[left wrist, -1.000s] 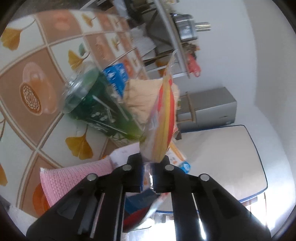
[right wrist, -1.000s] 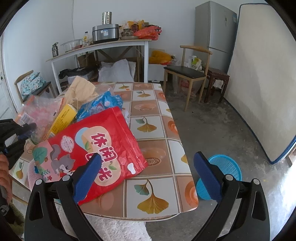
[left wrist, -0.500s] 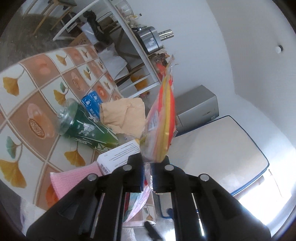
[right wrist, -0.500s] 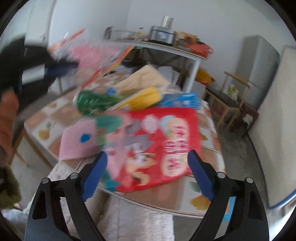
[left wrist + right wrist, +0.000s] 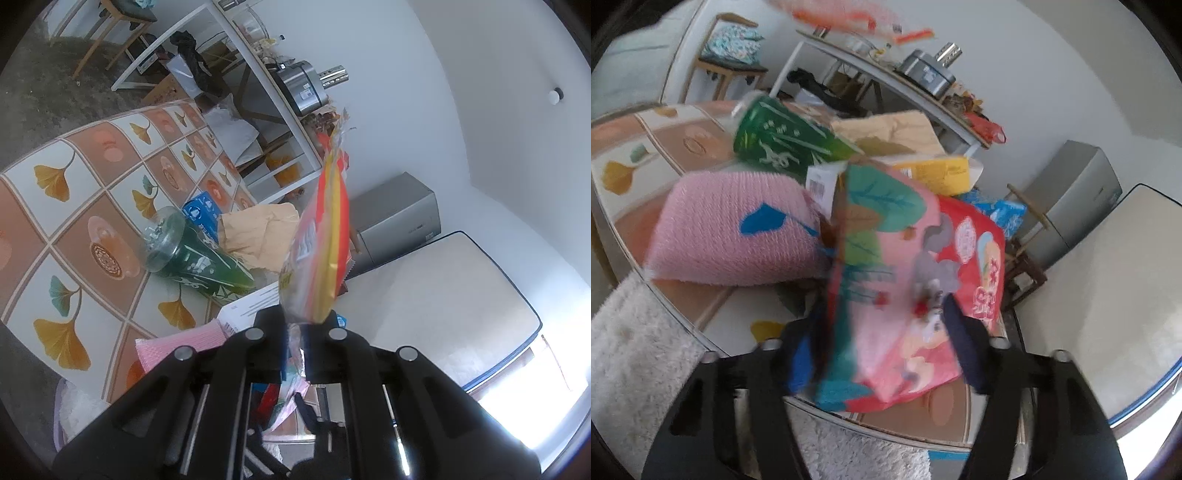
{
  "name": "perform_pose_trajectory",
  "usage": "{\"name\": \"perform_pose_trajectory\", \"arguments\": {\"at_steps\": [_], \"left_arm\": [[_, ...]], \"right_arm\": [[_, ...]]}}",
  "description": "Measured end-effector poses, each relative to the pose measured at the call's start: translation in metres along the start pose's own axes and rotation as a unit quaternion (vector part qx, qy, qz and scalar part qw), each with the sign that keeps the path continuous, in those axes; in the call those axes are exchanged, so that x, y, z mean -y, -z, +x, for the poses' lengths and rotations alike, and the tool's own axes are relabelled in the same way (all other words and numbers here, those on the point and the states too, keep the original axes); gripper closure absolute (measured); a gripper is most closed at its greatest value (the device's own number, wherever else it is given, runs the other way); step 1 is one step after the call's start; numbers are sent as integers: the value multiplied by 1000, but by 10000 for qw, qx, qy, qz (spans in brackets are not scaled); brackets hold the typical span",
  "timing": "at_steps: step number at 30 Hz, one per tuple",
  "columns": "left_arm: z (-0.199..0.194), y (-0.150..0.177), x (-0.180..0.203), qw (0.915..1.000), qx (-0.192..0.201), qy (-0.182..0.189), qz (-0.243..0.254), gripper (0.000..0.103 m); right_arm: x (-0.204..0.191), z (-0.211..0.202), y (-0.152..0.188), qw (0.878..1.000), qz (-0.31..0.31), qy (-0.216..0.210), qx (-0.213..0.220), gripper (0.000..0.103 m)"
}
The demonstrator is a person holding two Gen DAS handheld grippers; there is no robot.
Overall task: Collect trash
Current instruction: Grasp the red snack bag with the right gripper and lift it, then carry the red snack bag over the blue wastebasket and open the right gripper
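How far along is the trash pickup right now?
Early. In hand: the left gripper is shut on a red and yellow wrapper, lifted off the table. The right gripper, open, straddles the red snack bag. Left: green bottle, brown paper, pink cloth.

a lived-in home, most likely a combined kitchen and storage room. shown by a tiled-pattern tablecloth with ginkgo leaves (image 5: 92,206) over a dining table, a white shelf table (image 5: 236,48) along the wall carrying a steel rice cooker (image 5: 301,86) and jars, a grey refrigerator (image 5: 395,218) in the corner, a mattress (image 5: 443,306) leaned against the wall, a wooden chair with a cushion (image 5: 733,40), bare concrete floor (image 5: 44,96), plain white walls.
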State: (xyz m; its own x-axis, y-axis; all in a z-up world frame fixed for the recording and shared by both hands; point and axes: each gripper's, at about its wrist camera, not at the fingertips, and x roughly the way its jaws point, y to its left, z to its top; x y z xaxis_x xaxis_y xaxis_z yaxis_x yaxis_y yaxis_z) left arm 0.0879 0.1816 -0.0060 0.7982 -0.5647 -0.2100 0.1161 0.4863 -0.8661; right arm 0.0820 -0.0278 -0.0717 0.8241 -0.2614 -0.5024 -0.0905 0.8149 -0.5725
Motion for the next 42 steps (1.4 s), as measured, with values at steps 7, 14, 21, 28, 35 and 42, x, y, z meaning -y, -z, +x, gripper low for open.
{"name": "perform_pose_trajectory", "arguments": {"at_steps": [7, 14, 21, 28, 35, 42], "left_arm": [[-6, 2, 5, 10000, 30, -21, 74, 99], [-11, 11, 29, 9991, 54, -12, 415, 99], [-4, 33, 79, 9938, -48, -16, 1109, 99], [40, 65, 137, 9766, -674, -92, 2038, 99], [122, 109, 193, 9456, -1559, -70, 2854, 99], [265, 184, 238, 8842, -3074, -379, 3497, 99]], "right_arm": [[29, -15, 9, 9990, 441, 72, 74, 76], [71, -46, 25, 9949, 968, 112, 265, 92], [134, -78, 44, 9837, 1707, -76, 562, 93], [208, -80, 73, 9618, 2658, -277, 597, 94], [288, -65, 118, 9358, 3491, 157, 463, 94], [368, -18, 189, 8992, 4315, 665, -273, 94]]}}
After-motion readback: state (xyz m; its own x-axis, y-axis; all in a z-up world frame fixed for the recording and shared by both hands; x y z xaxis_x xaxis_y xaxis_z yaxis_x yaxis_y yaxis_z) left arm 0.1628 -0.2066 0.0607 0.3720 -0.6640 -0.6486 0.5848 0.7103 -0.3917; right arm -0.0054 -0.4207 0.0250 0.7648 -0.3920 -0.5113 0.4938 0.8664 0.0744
